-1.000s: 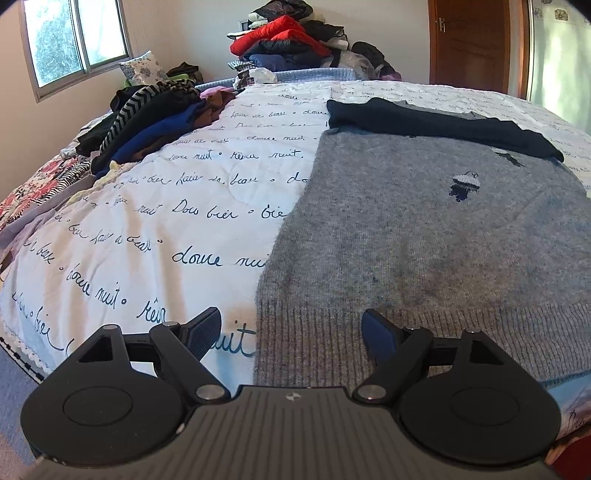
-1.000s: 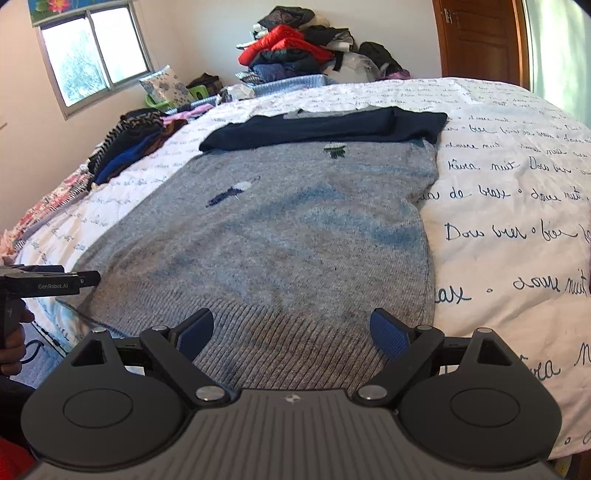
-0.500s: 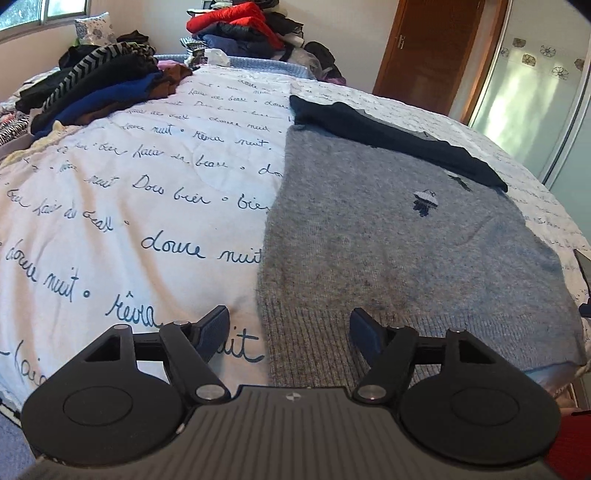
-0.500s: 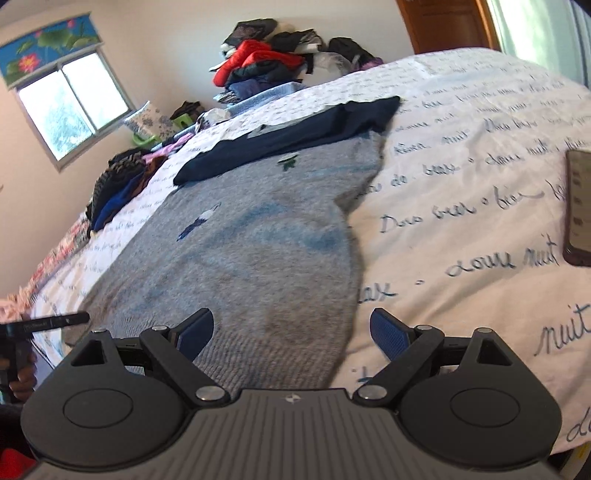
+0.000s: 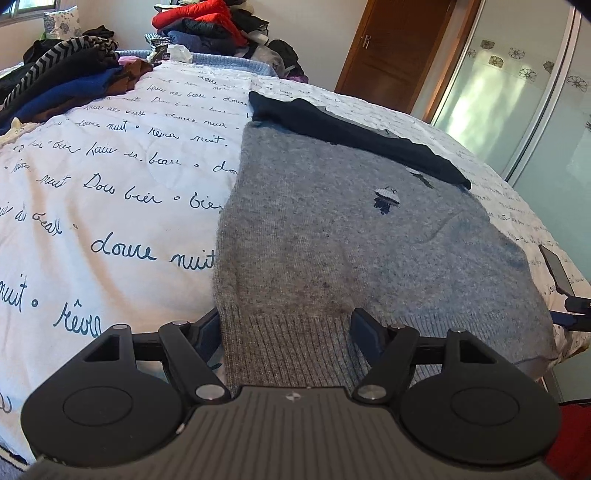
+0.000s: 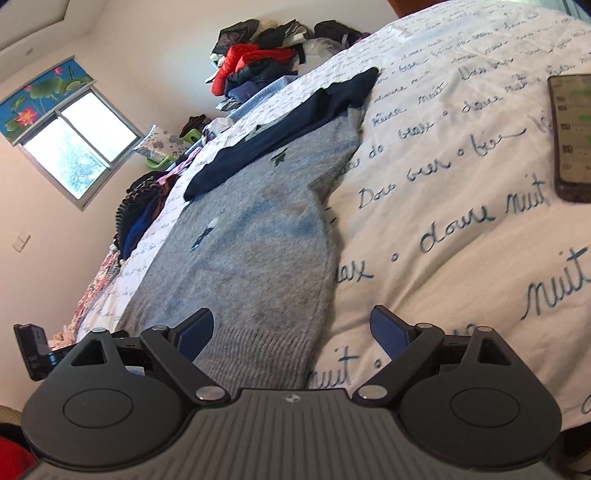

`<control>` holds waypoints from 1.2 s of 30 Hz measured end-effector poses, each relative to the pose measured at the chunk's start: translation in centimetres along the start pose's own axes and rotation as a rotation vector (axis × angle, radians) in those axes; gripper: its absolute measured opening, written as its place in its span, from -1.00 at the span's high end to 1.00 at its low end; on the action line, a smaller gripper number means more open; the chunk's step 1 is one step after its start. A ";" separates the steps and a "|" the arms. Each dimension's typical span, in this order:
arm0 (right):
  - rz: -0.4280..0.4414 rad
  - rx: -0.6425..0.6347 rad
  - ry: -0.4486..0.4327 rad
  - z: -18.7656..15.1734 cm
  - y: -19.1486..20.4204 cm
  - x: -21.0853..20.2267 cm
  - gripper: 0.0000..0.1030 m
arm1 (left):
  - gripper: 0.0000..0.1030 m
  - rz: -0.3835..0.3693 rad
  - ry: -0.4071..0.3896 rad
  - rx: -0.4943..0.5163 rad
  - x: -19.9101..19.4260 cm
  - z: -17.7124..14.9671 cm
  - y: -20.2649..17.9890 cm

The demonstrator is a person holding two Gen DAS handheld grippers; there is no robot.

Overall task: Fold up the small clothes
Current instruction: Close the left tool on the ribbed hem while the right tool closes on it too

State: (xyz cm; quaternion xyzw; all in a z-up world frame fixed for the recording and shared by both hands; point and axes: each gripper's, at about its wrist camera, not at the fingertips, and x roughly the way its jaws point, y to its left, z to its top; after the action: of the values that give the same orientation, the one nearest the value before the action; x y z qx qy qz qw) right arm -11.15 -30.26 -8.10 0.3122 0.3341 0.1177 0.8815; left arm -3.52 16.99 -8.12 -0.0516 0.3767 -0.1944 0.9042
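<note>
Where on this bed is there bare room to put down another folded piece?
The widest free patch is the white lettered quilt between the grey sweater and the dark clothes pile along the far edge. A narrower strip lies between the sweater and the phone. The head of the bed is crowded with a heap of clothes.

The sweater (image 5: 332, 240) hem covers part of the left gripper's nine-o'clock fingers (image 5: 208, 332); the phone (image 6: 570, 136) is cut off at three o'clock.
</note>
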 end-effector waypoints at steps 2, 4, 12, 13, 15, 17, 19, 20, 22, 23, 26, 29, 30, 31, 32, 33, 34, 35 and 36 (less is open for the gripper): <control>0.019 -0.003 0.012 -0.5 0.0 0.0 -0.80 | -0.36 -0.004 -0.001 0.000 0.0 -0.1 0.1; 0.046 0.006 0.018 -0.9 -0.2 -0.2 -0.80 | -0.36 -0.011 -0.004 -0.007 0.1 -0.1 0.4; 0.208 0.055 0.059 -1.8 0.1 1.5 -0.80 | -0.22 -0.053 -0.030 -0.024 0.3 -0.3 0.6; 0.215 0.053 0.056 -1.8 0.3 1.8 -0.80 | -0.19 -0.056 -0.031 -0.028 0.4 -0.3 0.7; 0.227 0.063 0.048 -1.7 0.4 2.1 -0.80 | -0.04 -0.060 -0.030 -0.038 0.4 -0.3 0.9; 0.245 0.086 0.039 -1.5 0.1 2.3 -0.60 | 0.03 -0.072 -0.031 -0.061 0.4 -0.2 1.4; 0.256 0.122 0.044 -1.3 -0.3 2.7 -0.26 | 0.11 -0.087 -0.033 -0.098 0.3 -0.2 2.0; 0.259 0.141 0.053 -1.4 -0.4 2.9 -0.04 | 0.17 -0.093 -0.033 -0.114 0.3 -0.2 2.3; 0.266 0.160 0.075 -1.6 -0.6 3.3 0.24 | 0.27 -0.096 -0.034 -0.137 0.2 -0.3 2.7; 0.269 0.163 0.084 -1.7 -0.6 3.4 0.34 | 0.34 -0.095 -0.034 -0.145 0.2 -0.3 2.8; 0.261 0.176 0.083 -1.9 -0.8 3.2 0.62 | 0.50 -0.096 -0.035 -0.168 0.0 -0.4 3.2; 0.242 0.218 0.071 -2.2 -1.9 2.8 0.78 | 0.76 -0.084 -0.031 -0.198 0.0 -0.4 3.7; 0.239 0.227 0.068 -2.3 -2.3 2.6 0.80 | 0.79 -0.083 -0.030 -0.211 0.0 -0.5 3.9; 0.237 0.229 0.064 -2.3 -2.4 2.5 0.83 | 0.82 -0.082 -0.032 -0.223 -0.1 -0.5 4.0; 0.235 0.228 0.060 -2.3 -2.4 2.3 0.85 | 0.86 -0.078 -0.032 -0.229 -0.1 -0.5 4.1; 0.235 0.226 0.053 -2.3 -2.4 2.1 0.85 | 0.87 -0.073 -0.037 -0.228 -0.2 -0.5 4.0; 0.238 0.224 0.048 -2.2 -2.3 2.0 0.85 | 0.88 -0.066 -0.040 -0.221 -0.2 -0.5 3.8; 0.244 0.221 0.042 -2.0 -2.2 1.9 0.86 | 0.88 -0.058 -0.041 -0.207 -0.4 -0.4 3.6; 0.253 0.213 0.039 -1.9 -2.0 1.8 0.86 | 0.88 -0.054 -0.043 -0.191 -0.5 -0.4 3.3</control>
State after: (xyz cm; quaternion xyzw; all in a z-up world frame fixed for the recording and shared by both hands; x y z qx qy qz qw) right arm -11.07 -30.19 -11.36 0.4413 0.3199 0.1977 0.8148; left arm -3.10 20.19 -8.88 -0.1517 0.3722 -0.1810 0.8976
